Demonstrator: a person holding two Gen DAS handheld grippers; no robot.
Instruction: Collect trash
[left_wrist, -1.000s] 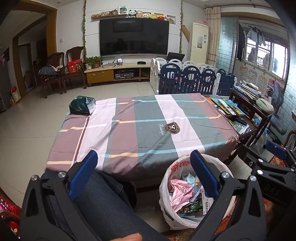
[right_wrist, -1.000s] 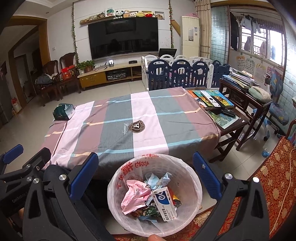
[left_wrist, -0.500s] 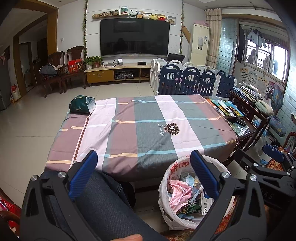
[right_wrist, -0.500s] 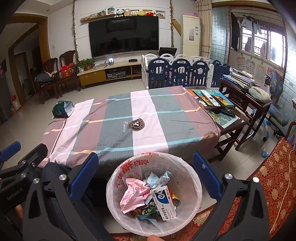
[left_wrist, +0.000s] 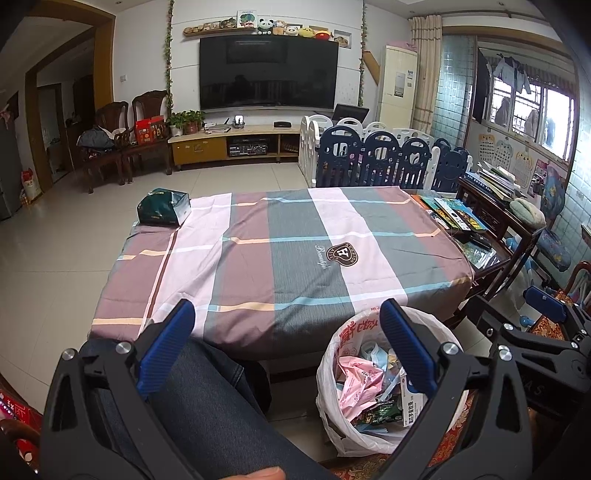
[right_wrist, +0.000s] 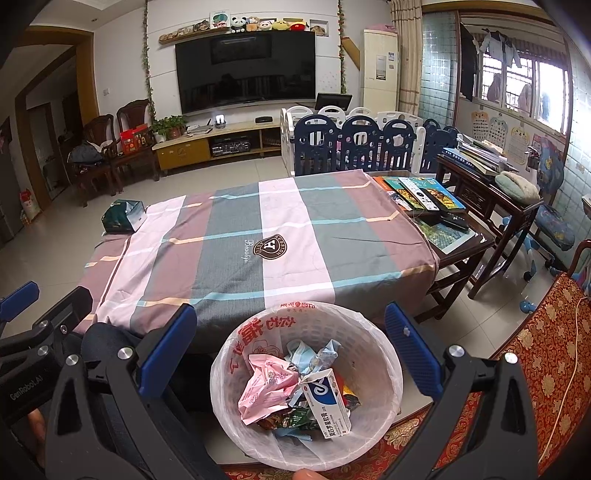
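Green packet (left_wrist: 163, 207): upper left of the left wrist view, on the far left corner of the striped tablecloth (left_wrist: 280, 254). Lies flat, its long axis roughly across the frame. Apparently the only loose item on the cloth; probably the next piece of trash, though it could be a tissue pack.

Left gripper (left_wrist: 286, 345): lower centre of its view, blue pads wide apart, holding nothing. Hangs over a denim-clad leg (left_wrist: 207, 398) at the table's near edge. The packet lies ahead and to the left, well apart, clear across the table.

Bin (right_wrist: 384, 354): lower centre of the right wrist view, lined with a white bag, on the floor against the table's near edge. Holds a pink wrapper (right_wrist: 267, 386), a white medicine box (right_wrist: 327, 404) and other scraps.

Right gripper (right_wrist: 290, 347): lower centre of its view, jaws spread, empty, directly above the bin. The packet sits in the upper left of this frame too, farther off.

Judgement: the left gripper is on the packet's side and nearer; the reach runs forward and left, diagonally across the cloth.
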